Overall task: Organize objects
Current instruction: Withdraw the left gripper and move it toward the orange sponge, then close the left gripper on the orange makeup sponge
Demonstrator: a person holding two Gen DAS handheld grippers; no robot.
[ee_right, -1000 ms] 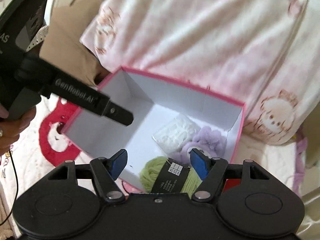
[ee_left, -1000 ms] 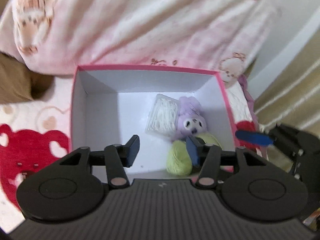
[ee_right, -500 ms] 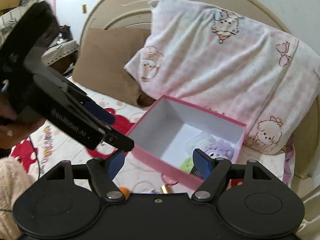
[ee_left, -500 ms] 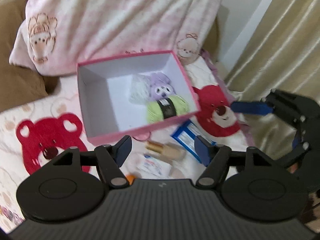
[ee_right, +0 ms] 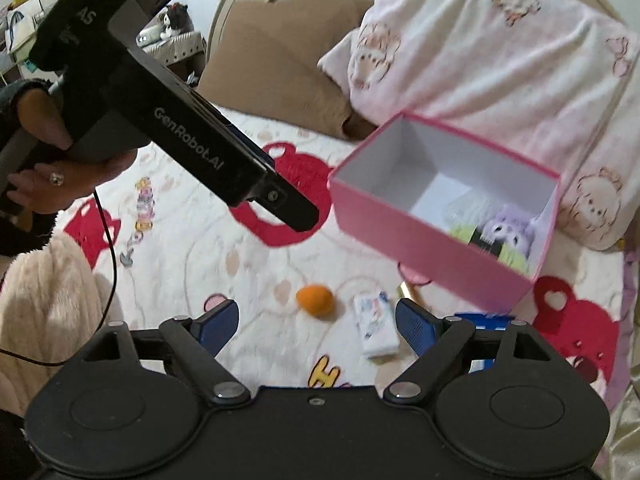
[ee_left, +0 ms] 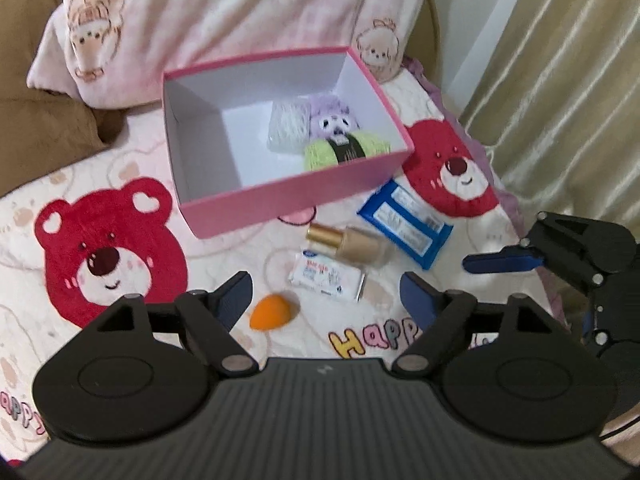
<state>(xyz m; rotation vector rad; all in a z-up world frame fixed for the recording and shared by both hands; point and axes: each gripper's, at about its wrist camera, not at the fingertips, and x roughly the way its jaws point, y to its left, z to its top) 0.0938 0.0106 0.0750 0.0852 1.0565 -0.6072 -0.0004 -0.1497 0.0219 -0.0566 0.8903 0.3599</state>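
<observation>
A pink box [ee_left: 280, 200] [ee_right: 420, 236] sits open on the bear-print blanket, holding a green yarn ball [ee_left: 344, 152], a purple plush [ee_left: 332, 118] [ee_right: 512, 224] and a white packet [ee_left: 288, 128]. In front of it lie an orange sponge [ee_left: 274, 311] [ee_right: 315, 299], a white tissue pack [ee_left: 328, 276] [ee_right: 376, 330], a gold bottle [ee_left: 348, 242] and a blue wipes pack [ee_left: 404, 224]. My left gripper [ee_left: 326, 294] hangs above these loose items, jaws opening, nothing between them. My right gripper [ee_right: 316, 322] is likewise opening and empty over the sponge and tissue pack.
A pink patterned pillow [ee_left: 240, 12] and a brown cushion [ee_right: 280, 68] lie behind the box. A beige curtain [ee_left: 560, 60] hangs at the right. A hand [ee_right: 60, 160] holds the left gripper's body, with a fluffy cream sleeve [ee_right: 52, 292] below it.
Both grippers have pulled back from over the box and opened wider. The loose items in front of the box have come into view.
</observation>
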